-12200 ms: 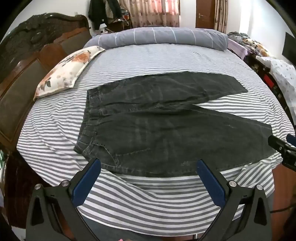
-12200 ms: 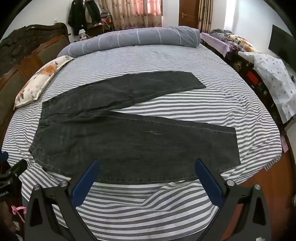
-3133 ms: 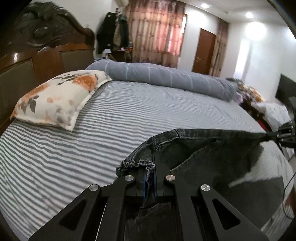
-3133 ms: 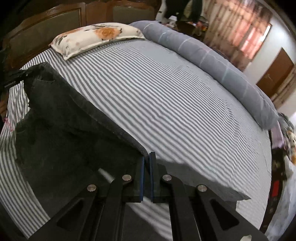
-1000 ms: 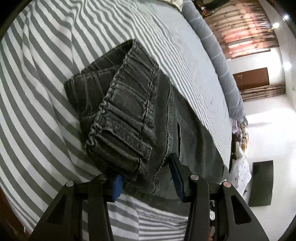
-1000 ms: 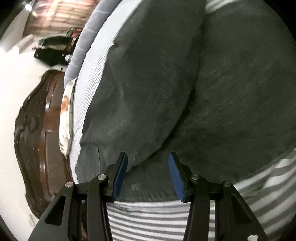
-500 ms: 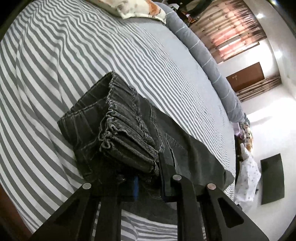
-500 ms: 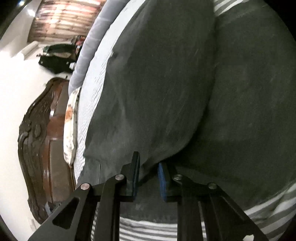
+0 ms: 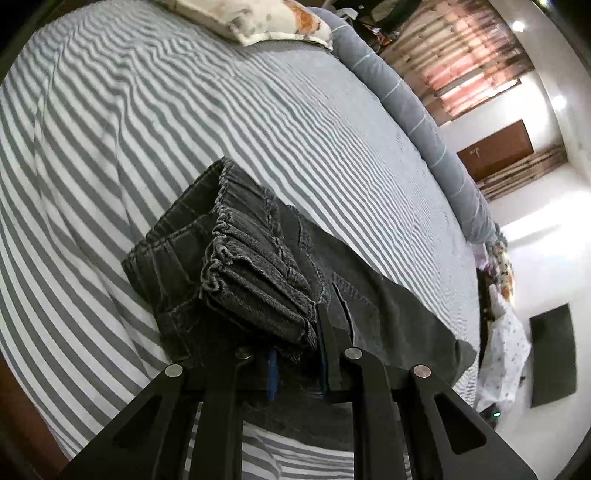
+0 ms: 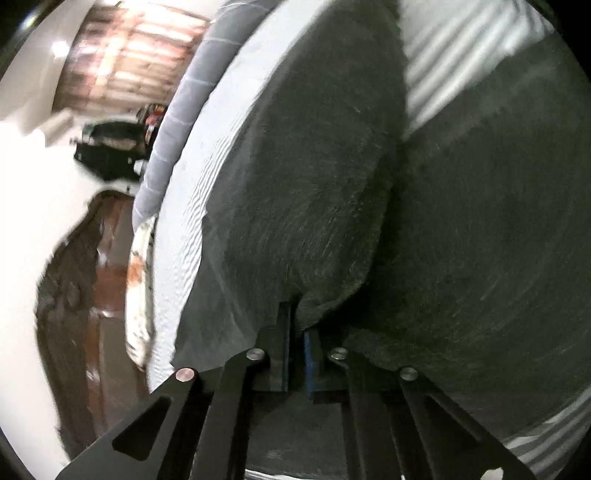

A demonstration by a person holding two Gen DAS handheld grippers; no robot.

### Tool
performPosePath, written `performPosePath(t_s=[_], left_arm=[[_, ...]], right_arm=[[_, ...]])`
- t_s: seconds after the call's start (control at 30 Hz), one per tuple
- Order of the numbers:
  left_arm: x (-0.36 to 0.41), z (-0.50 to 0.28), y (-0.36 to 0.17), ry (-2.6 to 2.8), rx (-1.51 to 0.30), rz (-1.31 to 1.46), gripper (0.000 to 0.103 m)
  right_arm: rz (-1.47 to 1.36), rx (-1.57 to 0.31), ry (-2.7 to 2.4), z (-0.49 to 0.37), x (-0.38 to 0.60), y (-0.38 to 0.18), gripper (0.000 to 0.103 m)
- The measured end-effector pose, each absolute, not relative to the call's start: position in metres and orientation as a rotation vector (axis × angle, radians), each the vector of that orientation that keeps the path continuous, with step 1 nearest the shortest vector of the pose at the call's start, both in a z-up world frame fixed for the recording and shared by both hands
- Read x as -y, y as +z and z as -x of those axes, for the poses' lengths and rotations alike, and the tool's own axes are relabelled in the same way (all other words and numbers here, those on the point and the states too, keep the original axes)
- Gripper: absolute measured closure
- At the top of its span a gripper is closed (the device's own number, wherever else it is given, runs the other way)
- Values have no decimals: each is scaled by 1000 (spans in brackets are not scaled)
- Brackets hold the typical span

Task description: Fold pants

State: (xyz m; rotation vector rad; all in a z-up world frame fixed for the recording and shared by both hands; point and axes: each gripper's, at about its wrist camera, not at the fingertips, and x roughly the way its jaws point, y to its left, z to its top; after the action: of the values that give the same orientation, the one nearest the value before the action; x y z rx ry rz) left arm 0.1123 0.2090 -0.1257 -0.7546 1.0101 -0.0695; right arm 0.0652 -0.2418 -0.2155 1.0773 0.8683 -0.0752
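Striped bedding (image 9: 155, 122) covers the bed, and your pants (image 9: 236, 266) lie on it toward the near edge, already doubled so the gathered waistband stacks in layers at the left end.

Your left gripper (image 9: 297, 363) has its jaws narrow, clamped on that thick waistband stack. Your right gripper (image 10: 298, 341) has its jaws nearly together, pinching a thin fold of the leg fabric.

Watch the left grip: it bites only the near edge of a bulky bundle, so the lower layers may slide out when you lift and the stack may fan apart. On the right, the pinch may catch only the top layer; then the leg beneath stays on the bed and the fold skews. Pull unevenly and the cloth twists between your hands.

Only the left view shows you the waistband, the pillow (image 9: 258, 18) and bolster (image 9: 406, 103) at the far side, and the free bedding beyond. Only the right view, though blurred, shows the two leg panels overlapping and the headboard (image 10: 74, 277).
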Motion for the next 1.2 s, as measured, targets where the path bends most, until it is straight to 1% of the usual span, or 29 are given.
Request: performPosePath(t_s=[0.27, 0.43, 0.6, 0.83, 1.0, 1.13, 1.2], left_arm=[[-209, -127, -103, -103, -992, 607, 87], [-201, -135, -95, -126, -999, 407, 87], [-202, -129, -110, -138, -1065, 316, 87], [-214, -118, -158, -99, -1192, 294, 86], [-212, -124, -170, -80, -1211, 268, 86], [-202, -122, -170, -55, -1199, 193, 85], [-196, -121, -167, -53, -1197, 190, 85]], right_arm=[[-806, -919, -128, -51, 217, -167, 98], [-636, -981, -171, -35, 188, -149, 98], [-601, -1041, -188, -16, 182, -162, 98], [-597, -1110, -189, -6, 174, -187, 98], [-604, -1147, -190, -9, 174, -201, 98], [-623, -1173, -197, -15, 174, -215, 98], [-646, -1181, -192, -17, 177, -221, 95]])
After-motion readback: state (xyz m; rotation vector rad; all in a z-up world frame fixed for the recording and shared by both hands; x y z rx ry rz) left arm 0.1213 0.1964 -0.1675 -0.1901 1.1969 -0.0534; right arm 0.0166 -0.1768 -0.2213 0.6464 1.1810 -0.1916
